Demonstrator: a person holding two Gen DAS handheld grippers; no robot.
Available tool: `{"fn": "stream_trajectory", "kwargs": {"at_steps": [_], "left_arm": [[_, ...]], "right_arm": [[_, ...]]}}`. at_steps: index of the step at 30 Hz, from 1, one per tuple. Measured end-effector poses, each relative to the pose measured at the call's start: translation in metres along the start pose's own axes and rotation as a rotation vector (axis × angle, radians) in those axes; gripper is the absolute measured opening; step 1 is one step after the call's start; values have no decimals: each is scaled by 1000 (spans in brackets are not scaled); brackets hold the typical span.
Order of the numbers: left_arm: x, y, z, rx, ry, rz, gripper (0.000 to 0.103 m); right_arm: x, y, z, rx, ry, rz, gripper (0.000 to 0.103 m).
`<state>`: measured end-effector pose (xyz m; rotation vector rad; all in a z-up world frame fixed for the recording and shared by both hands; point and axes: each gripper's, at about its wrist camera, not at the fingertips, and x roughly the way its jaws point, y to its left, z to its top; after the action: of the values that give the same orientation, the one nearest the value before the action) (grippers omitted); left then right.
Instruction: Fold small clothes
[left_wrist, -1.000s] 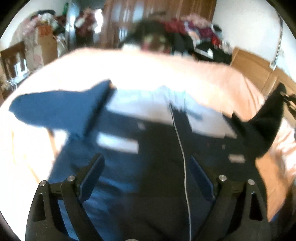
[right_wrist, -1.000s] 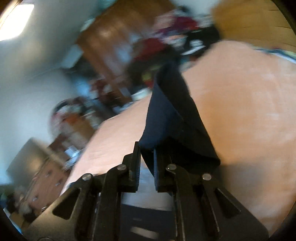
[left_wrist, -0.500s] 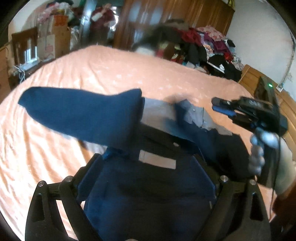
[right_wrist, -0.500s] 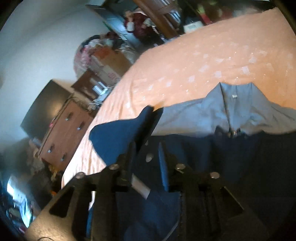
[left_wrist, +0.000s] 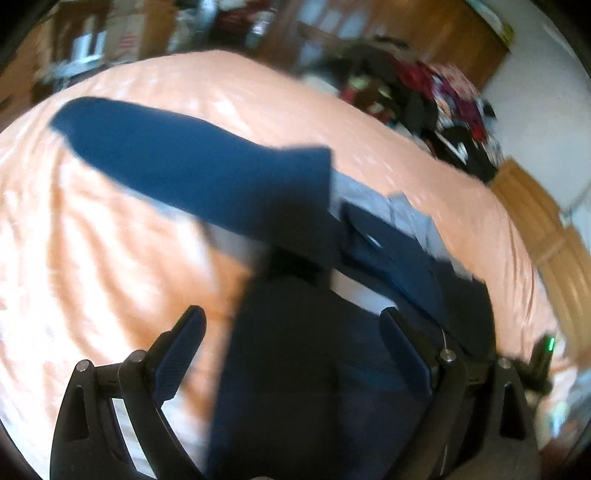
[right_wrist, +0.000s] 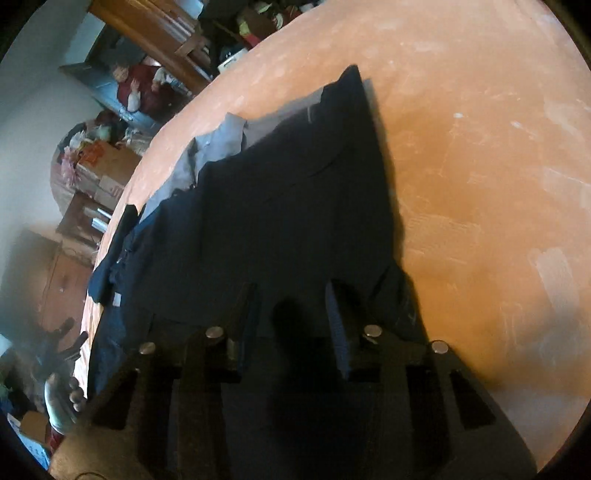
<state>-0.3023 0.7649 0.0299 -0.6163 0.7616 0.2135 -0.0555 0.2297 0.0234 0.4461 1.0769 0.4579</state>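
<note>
A navy jacket (left_wrist: 295, 369) with a grey collar (left_wrist: 410, 218) lies on the peach bedspread (left_wrist: 92, 258). One sleeve (left_wrist: 177, 162) stretches out to the upper left. My left gripper (left_wrist: 291, 332) hovers open over the jacket's left edge, with nothing between its fingers. In the right wrist view the jacket (right_wrist: 295, 206) looks very dark, with its right side folded in over the body and the grey collar (right_wrist: 221, 144) at the far left. My right gripper (right_wrist: 291, 306) stands open just above the jacket's near edge.
Piled clothes (left_wrist: 443, 92) and wooden wardrobes (left_wrist: 406, 29) lie beyond the bed. A wooden headboard (left_wrist: 546, 236) runs on the right. Cardboard boxes (right_wrist: 107, 166) and a dresser (right_wrist: 62, 280) stand beside the bed. A person's hand (right_wrist: 62, 402) holds the left gripper.
My right gripper carried the right sleeve in over the jacket body, let it go and opened. The left gripper stayed open and swung toward the jacket's left side.
</note>
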Motion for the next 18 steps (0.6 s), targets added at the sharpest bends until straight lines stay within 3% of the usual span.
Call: {"fn": "stream_trajectory", "kwargs": {"at_steps": [4, 7, 9, 14, 18], "left_arm": [[-31, 78, 48, -165, -117, 63, 98], [-24, 129, 83, -240, -133, 135, 99], [-10, 151, 102, -265, -114, 145, 99], [41, 190, 124, -329, -44, 166, 99], [72, 189, 143, -273, -73, 229, 102]], "right_arm": [[4, 14, -4, -13, -27, -19, 51], [7, 9, -4, -27, -29, -24, 56], [7, -2, -12, -26, -37, -16, 57], [11, 0, -17, -50, -63, -19, 61], [12, 2, -17, -68, -69, -15, 65]]}}
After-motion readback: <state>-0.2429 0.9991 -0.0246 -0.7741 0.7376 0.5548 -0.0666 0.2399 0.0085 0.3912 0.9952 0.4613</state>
